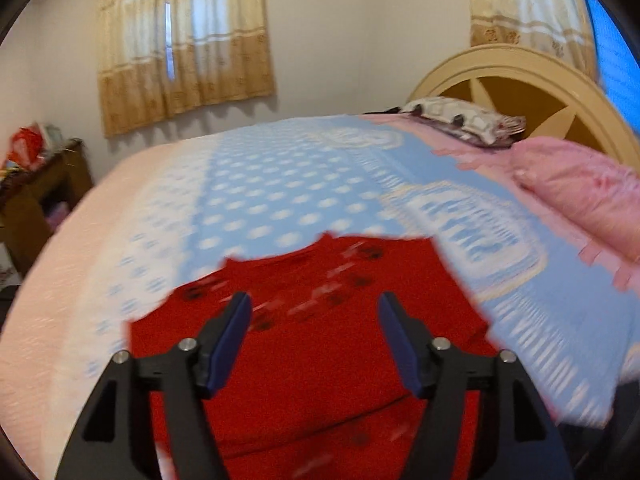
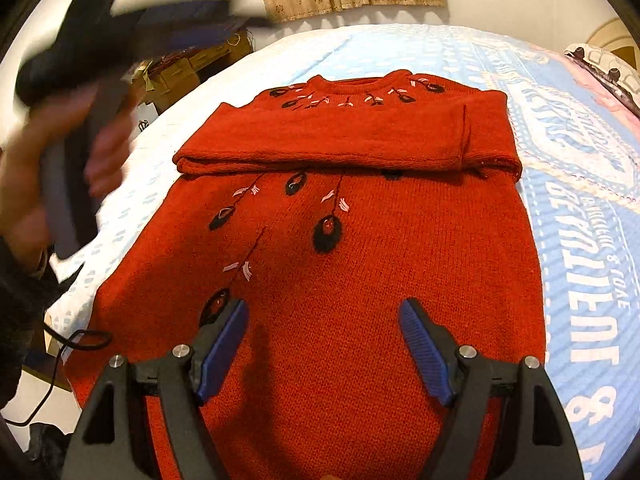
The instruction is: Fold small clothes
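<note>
Clearly, from the left wrist, the left gripper (image 1: 314, 336) hovers with its jaws spread wide and nothing held, above the red knitted sweater with black embroidered flowers (image 1: 320, 340), which lies on the blue-and-white patterned bedspread (image 1: 280, 200); the picture is blurred

From the right wrist, the right gripper (image 2: 322, 344) is likewise wide open and empty over the near hem. Both sleeves lie folded across the chest, so I'd pinch the two near hem corners evenly and carry them together to the far collar

left tool (image 2: 120, 40) motion-blurred; red sweater (image 2: 340, 260) hem cut off below
</note>
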`<move>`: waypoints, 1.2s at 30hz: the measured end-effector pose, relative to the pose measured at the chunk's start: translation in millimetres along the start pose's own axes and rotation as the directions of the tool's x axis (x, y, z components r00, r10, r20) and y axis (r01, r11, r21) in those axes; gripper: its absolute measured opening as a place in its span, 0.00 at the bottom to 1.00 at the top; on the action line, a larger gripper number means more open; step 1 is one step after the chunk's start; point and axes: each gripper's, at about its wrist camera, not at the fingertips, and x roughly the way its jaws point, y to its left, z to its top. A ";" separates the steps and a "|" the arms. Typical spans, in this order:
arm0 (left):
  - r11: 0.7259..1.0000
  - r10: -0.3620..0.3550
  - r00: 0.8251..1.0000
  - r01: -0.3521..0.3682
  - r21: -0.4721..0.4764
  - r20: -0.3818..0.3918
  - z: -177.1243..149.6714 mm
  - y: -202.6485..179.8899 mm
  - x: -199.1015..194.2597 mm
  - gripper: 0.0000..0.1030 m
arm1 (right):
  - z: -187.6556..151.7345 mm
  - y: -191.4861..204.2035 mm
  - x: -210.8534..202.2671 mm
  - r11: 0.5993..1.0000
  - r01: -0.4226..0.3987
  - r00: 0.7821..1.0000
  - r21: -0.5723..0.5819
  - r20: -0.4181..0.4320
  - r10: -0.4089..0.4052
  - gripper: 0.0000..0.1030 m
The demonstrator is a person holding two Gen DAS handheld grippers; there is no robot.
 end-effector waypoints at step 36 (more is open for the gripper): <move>0.954 0.059 0.962 -0.133 -0.269 -0.266 -128.6 144.5 40.9 0.95 | 122.3 -81.6 59.8 0.952 0.265 0.961 0.152 -0.118 -0.249 0.48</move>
